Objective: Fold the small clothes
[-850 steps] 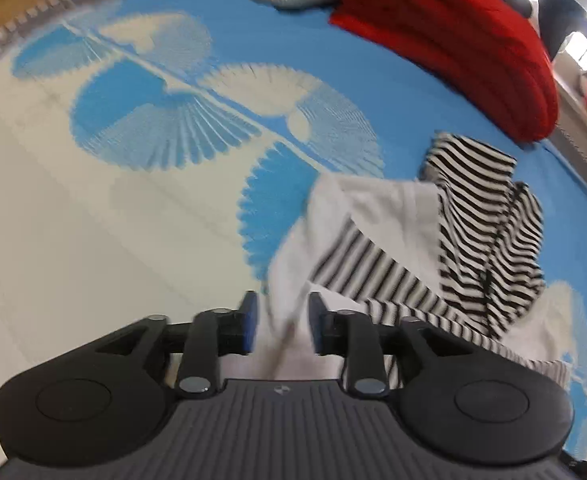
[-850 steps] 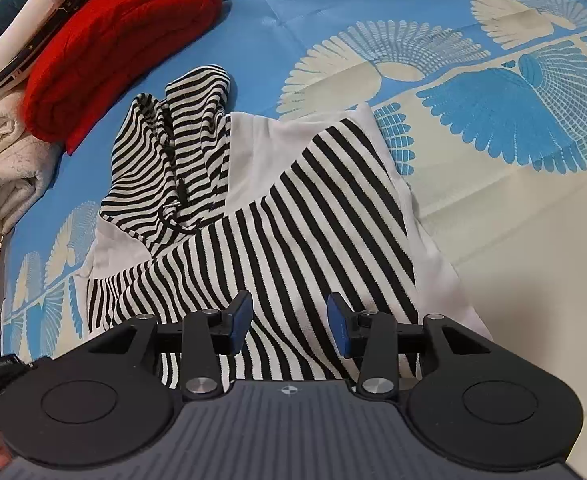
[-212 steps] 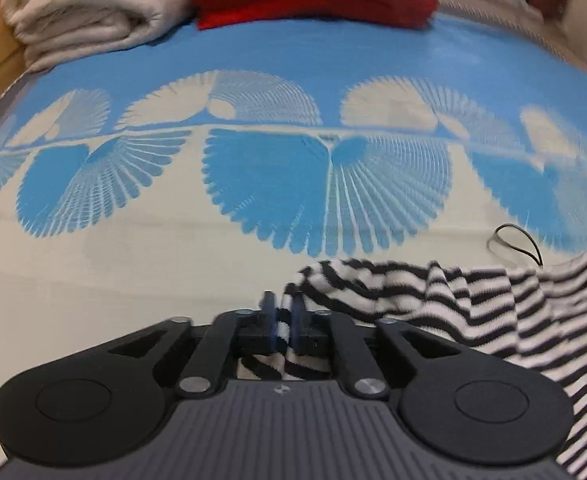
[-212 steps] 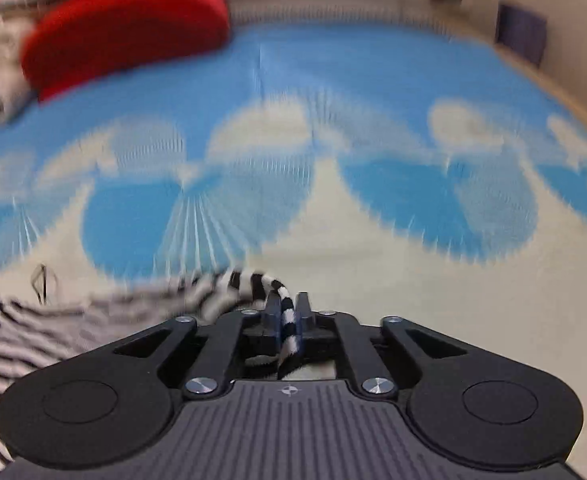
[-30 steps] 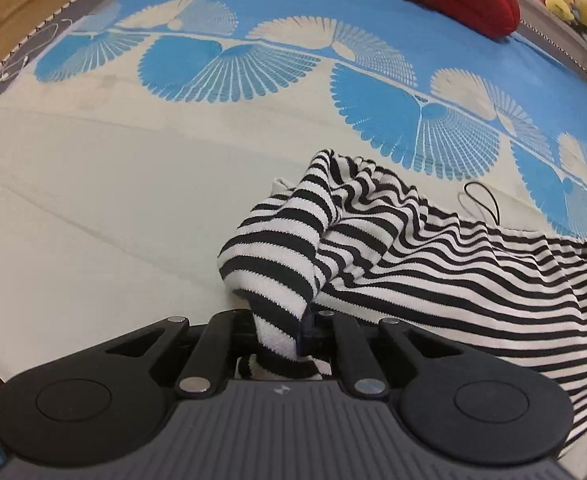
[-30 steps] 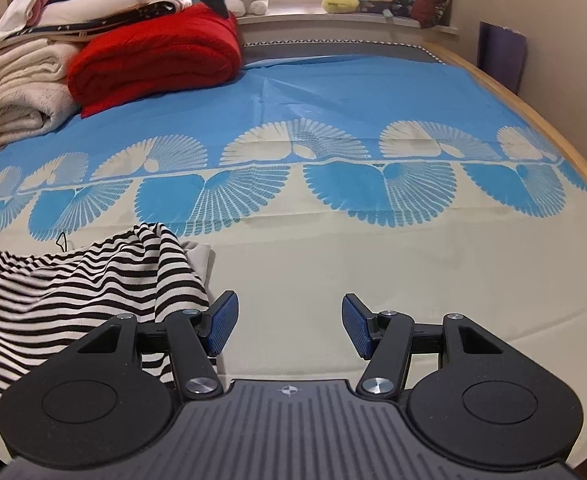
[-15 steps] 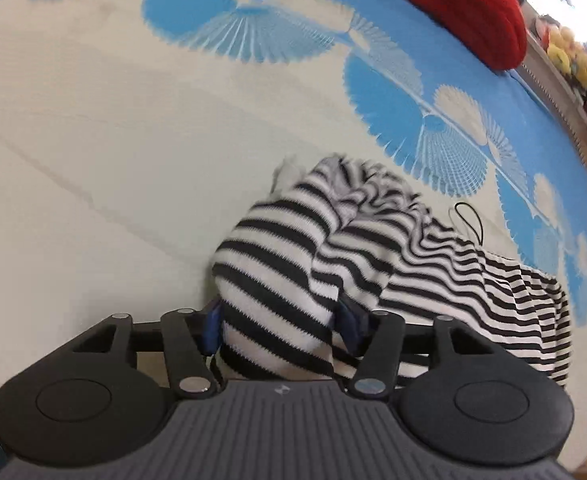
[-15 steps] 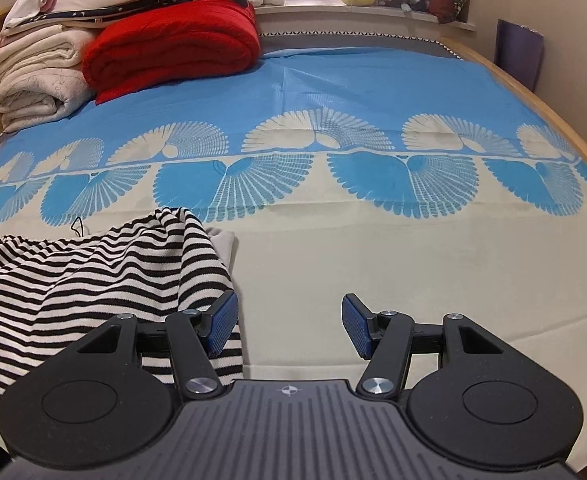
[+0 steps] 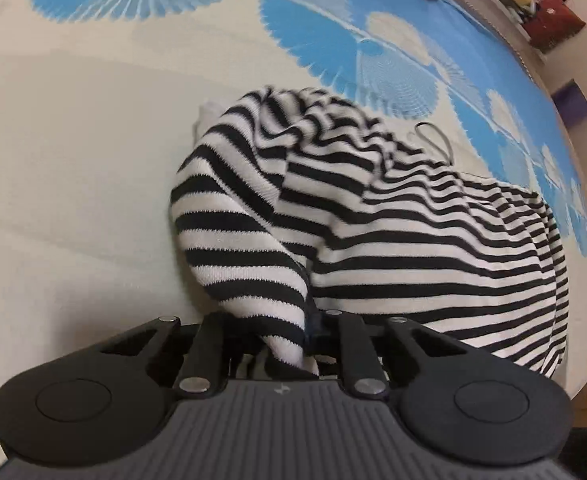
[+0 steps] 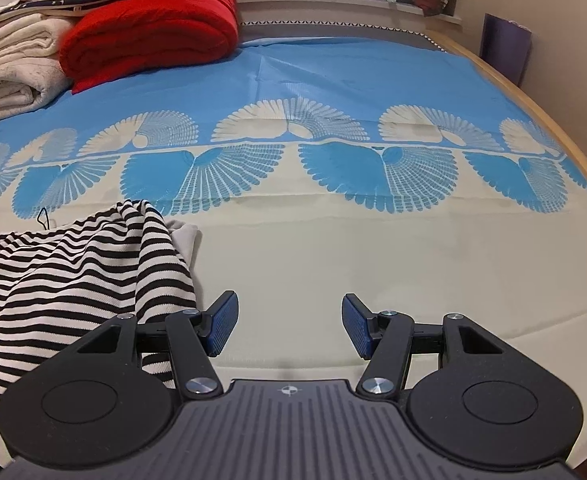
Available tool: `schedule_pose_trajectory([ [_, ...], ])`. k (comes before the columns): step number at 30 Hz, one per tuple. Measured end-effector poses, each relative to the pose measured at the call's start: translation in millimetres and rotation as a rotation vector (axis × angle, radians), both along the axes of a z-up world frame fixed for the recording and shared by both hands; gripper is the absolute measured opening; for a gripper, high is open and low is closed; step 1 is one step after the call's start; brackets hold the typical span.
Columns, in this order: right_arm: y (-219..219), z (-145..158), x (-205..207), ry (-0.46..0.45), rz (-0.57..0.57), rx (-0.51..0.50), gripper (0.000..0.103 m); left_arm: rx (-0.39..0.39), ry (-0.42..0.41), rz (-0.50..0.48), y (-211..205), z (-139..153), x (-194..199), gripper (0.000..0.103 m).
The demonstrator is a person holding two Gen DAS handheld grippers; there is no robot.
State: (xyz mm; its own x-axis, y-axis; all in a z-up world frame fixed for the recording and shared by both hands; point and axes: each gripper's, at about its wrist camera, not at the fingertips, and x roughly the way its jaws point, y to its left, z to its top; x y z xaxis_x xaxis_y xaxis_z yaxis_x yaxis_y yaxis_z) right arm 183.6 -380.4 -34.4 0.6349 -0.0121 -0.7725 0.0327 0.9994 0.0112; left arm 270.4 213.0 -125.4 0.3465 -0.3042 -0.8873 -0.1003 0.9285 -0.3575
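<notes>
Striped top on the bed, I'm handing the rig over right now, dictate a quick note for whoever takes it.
Left gripper: jaws closing on a bunched fold of the striped top at its near corner, cloth between them.
Right gripper: jaws open, nothing between them, over bare bedspread just beside the top's edge.
The top lies crumpled in a heap at the near side of the bed, with a plain pale layer peeking out at its far edge. Red blanket and towels are stacked at the far end.
Done: no neat fold visible yet.
Left: likely spread it flat, fold and square it up.

Ribbed knit striped garment [image 9: 393, 220]
</notes>
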Motion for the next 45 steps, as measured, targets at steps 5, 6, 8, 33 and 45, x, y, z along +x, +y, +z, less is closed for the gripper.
schedule_pose_trajectory([
  [5,3.4,-6.5,1.3,0.002,-0.005,0.018,0.059,-0.049,-0.101,0.035,-8.7,43.6,-11.4,0.015],
  [6,3.7,-6.4,0.1,-0.015,-0.004,0.034,0.059,-0.058,-0.132,0.026,-17.7,57.1,-14.8,0.015],
  [8,4.3,-12.7,-0.3,0.001,-0.008,0.05,0.059,-0.085,-0.181,0.004,-39.7,79.6,-19.6,0.015],
  [33,-16.2,-1.8,-9.0,-0.089,-0.091,0.315,0.059,-0.316,-0.274,-0.129,-260.5,130.7,1.1,0.05],
  [45,55.4,0.2,10.6,-0.084,0.059,0.562,0.06,-0.053,-0.153,-0.338,-224.4,104.1,-27.2,0.039],
])
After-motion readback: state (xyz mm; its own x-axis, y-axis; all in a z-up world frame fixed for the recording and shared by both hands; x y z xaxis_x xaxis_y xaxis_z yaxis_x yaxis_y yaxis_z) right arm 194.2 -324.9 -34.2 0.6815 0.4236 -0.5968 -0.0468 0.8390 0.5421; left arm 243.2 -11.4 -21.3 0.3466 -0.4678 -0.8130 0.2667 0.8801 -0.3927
